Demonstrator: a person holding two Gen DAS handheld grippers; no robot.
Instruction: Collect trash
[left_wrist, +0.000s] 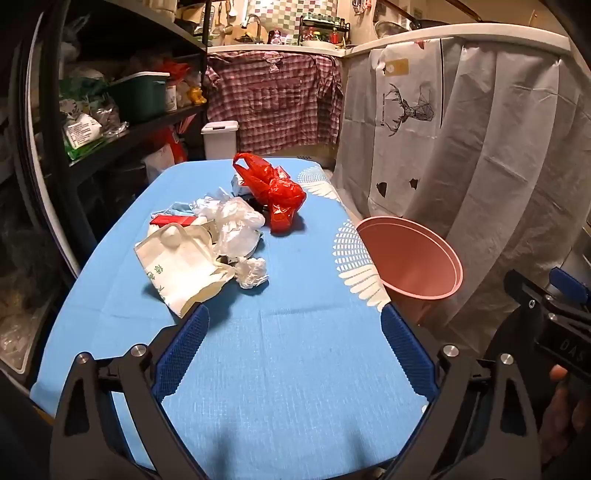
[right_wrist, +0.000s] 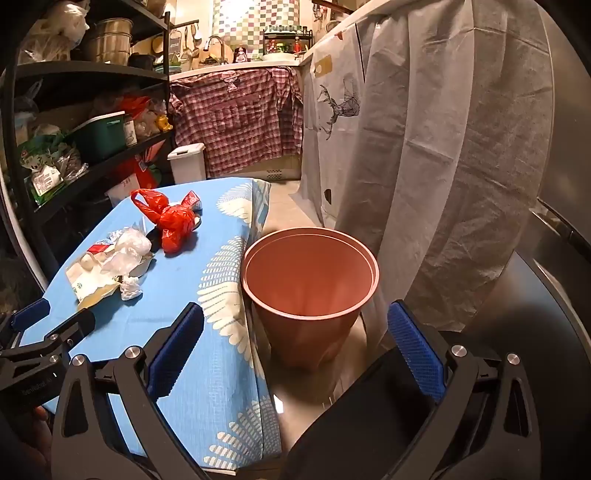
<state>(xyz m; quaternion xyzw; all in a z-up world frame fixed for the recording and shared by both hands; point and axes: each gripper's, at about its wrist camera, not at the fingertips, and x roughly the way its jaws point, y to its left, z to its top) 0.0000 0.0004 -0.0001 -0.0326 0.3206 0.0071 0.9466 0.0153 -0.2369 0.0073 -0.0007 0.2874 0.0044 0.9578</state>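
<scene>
left hand-held gripper (left_wrist: 295, 314) wide, empty | right hand-held gripper (right_wrist: 295, 314) wide, empty | paper bag (left_wrist: 183, 267) green print unreadable | bin (right_wrist: 310, 280) unlabelled

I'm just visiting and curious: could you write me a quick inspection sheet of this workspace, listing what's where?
Surface: blue tablecloth covers the table.
Job's things: red plastic bag, clear plastic bag, crumpled tissue and white paper bag lie on the table; pink bin stands on the floor beside it, nothing seen inside.
Clutter: a red box by the pile.
Grippers: left gripper and right gripper, jaws open, holding nothing.
Cables: nothing seen.
Surroundings: shelf, white curtain.
</scene>
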